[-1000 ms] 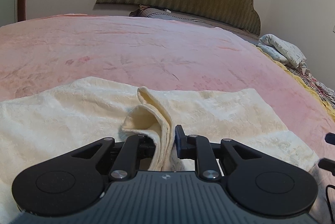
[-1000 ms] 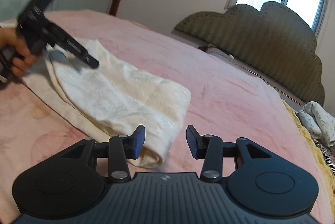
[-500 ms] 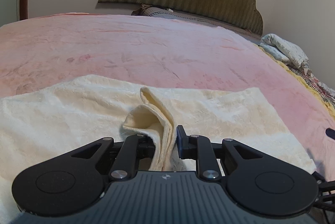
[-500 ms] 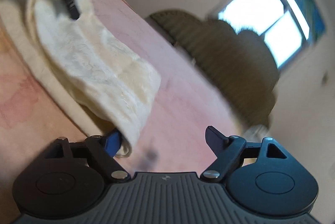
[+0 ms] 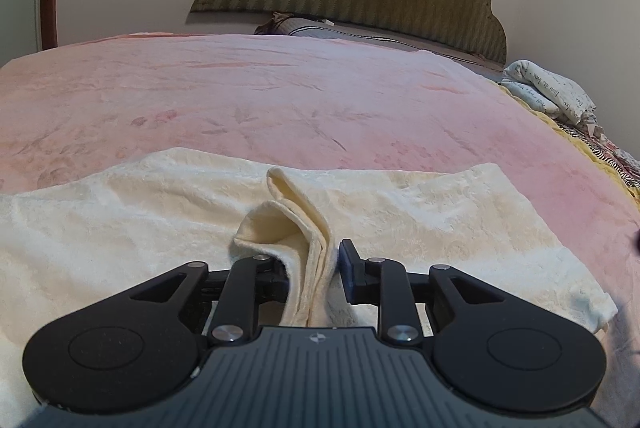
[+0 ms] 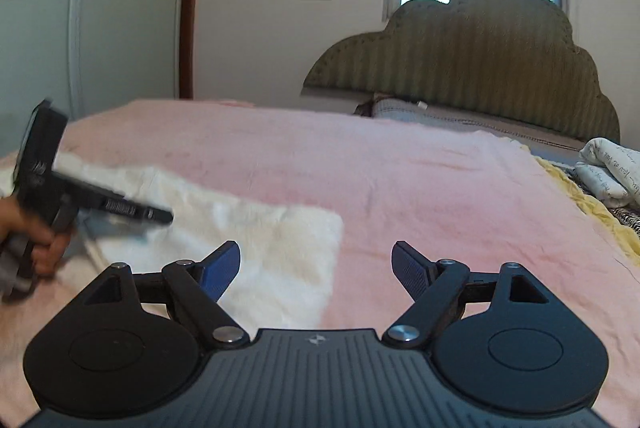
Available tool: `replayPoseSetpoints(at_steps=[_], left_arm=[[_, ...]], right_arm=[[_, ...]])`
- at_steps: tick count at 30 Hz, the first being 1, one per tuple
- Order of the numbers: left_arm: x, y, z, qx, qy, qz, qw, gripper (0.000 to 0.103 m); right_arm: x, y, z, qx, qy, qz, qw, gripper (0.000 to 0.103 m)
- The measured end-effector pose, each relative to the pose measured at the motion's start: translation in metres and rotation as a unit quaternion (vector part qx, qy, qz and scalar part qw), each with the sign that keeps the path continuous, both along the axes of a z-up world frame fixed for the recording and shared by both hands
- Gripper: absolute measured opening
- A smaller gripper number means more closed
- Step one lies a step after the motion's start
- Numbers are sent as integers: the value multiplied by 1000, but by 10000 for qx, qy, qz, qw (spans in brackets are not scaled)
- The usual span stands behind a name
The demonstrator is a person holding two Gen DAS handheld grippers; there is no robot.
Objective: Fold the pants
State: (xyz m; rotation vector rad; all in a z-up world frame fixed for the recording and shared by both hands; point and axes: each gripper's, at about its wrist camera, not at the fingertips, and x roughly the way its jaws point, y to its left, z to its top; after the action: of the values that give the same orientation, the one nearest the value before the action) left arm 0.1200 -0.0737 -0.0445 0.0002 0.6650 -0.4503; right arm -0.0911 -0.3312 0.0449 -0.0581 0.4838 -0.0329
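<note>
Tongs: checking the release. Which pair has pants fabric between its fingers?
The left tongs: a fold of the cream pants stands between them as they've just been opening. The right tongs, also just opened, gape empty.

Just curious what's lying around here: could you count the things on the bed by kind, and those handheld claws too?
Pants: 1
Blanket: 1
Pillow: 1
Grippers: 2, left gripper and right gripper
Total: 5
</note>
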Motion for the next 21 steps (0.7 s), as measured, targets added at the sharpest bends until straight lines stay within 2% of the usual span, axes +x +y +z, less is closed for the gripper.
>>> replayPoseSetpoints(at_steps=[2,3,4,5,6,8,10,12,14,17,19,20,21], left_arm=[[-1,4,2,52,-47,27,10000,40],[-1,8,3,65,-73,64,9999,40],[-1,12,4,45,-73,97,9999,45],[-1,16,5,53,-78,183,9998,48],[-1,21,7,68,-92,283,9995,50],[0,31,11,12,-110,486,9988,54],[1,39,15,-136,-87,675,9976,54],[1,44,20,-235,-117,817,9963,56],[-2,45,27,-214,-256,940,9950,53],[-1,45,36,-149,-444,957,9943,54],[6,41,37,70,-485,966,9941,57],[12,38,34,270,-505,922,9941,63],[20,32,28,536,-474,904,9933,66]], right_arm=[[20,15,-17,-507,224,128,9984,83],[28,22,-30,-868,490,191,9948,83],[36,29,-51,-1430,937,148,9852,83],[38,33,-65,-1815,1114,131,9770,84],[30,33,-66,-1846,856,129,9790,84],[26,31,-57,-1656,901,-15,9821,84],[23,33,-45,-1498,644,-34,9866,84],[22,42,-33,-1247,340,230,9913,84],[28,51,-27,-925,173,568,9939,84],[42,68,-37,-671,351,1009,9920,84],[50,82,-56,-854,893,1304,9837,83],[47,86,-58,-922,776,1239,9850,82],[45,88,-55,-859,690,1243,9861,76]])
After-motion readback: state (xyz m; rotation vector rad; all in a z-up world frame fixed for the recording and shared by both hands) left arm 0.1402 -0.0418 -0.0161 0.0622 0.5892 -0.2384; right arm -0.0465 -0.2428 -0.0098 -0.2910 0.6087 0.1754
